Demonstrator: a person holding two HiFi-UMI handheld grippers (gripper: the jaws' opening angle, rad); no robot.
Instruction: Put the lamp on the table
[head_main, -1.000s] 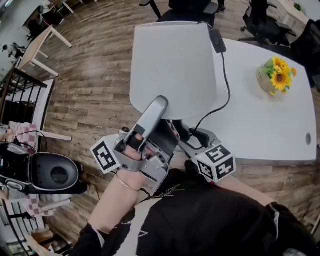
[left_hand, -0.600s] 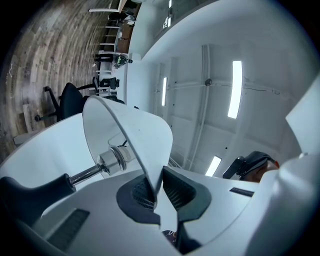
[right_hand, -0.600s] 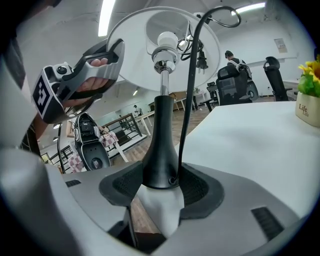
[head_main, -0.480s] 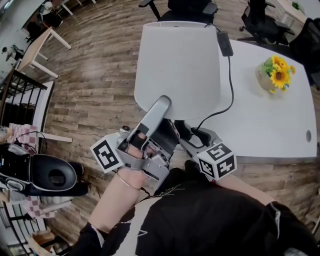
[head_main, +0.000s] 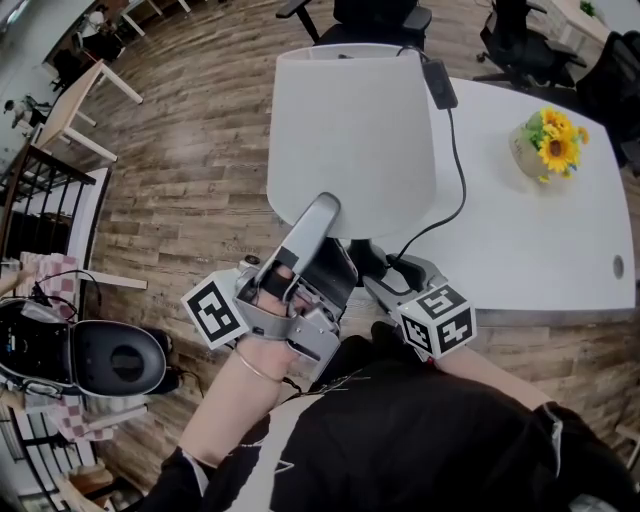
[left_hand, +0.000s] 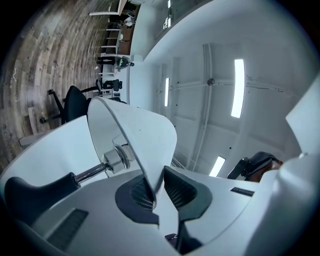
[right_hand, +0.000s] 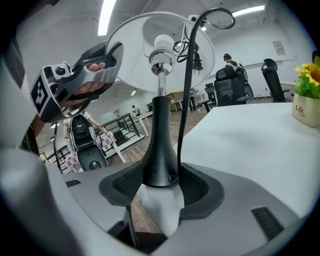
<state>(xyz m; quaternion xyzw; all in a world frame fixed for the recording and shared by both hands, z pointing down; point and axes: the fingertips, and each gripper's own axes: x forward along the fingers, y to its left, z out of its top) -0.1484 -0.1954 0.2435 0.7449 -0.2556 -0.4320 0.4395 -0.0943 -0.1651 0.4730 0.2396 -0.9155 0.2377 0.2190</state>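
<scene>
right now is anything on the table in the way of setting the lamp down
Nothing visible blocks it. The near part of the table is bare; only the cord of the lamp trails across it, and the flower pot sits off at the far right side.

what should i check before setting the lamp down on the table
1. Left gripper shut on shade rim: ok.
2. Right gripper shut on stem: ok.
3. Bare table to land on: ok.
4. Flowers clear of that spot: ok, at the far end.
5. Cord clear of the base: cannot tell, it runs across the table and under the shade.
6. Base over the table: cannot tell, shade hides it.
</scene>
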